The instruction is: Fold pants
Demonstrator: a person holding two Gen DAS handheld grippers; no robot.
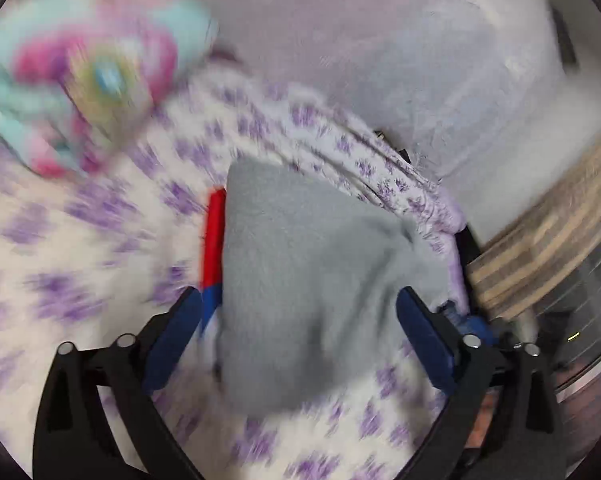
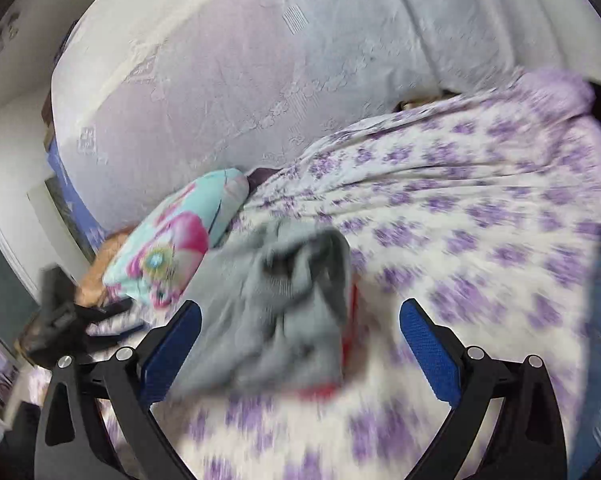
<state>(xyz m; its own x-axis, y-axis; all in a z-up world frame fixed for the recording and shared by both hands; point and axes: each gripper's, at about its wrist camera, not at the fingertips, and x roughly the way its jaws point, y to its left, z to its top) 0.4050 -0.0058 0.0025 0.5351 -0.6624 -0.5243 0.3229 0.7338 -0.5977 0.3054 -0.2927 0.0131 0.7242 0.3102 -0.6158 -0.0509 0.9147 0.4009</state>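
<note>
The grey pants (image 1: 300,288) lie bunched on the bed (image 2: 480,220), near its pillow (image 2: 168,256). Left hand-held gripper (image 1: 300,320) and right hand-held gripper (image 2: 300,332) both hover spread wide, holding nothing, likely positioning to grasp.

One pair grey pants (image 1: 300,280) (image 2: 276,312), bundled, with red-and-blue side stripe. Two grippers: left gripper (image 1: 300,312) and right gripper (image 2: 300,320), two blue-padded fingers each, jaws spread. One white bedsheet with purple flowers (image 1: 80,280) (image 2: 480,220). One colourful pillow (image 1: 88,76) (image 2: 172,248), turquoise and pink. One pale upright mattress (image 1: 380,40) (image 2: 240,72) behind bed. One wooden slatted panel (image 1: 548,240), seen in left view only.
</note>
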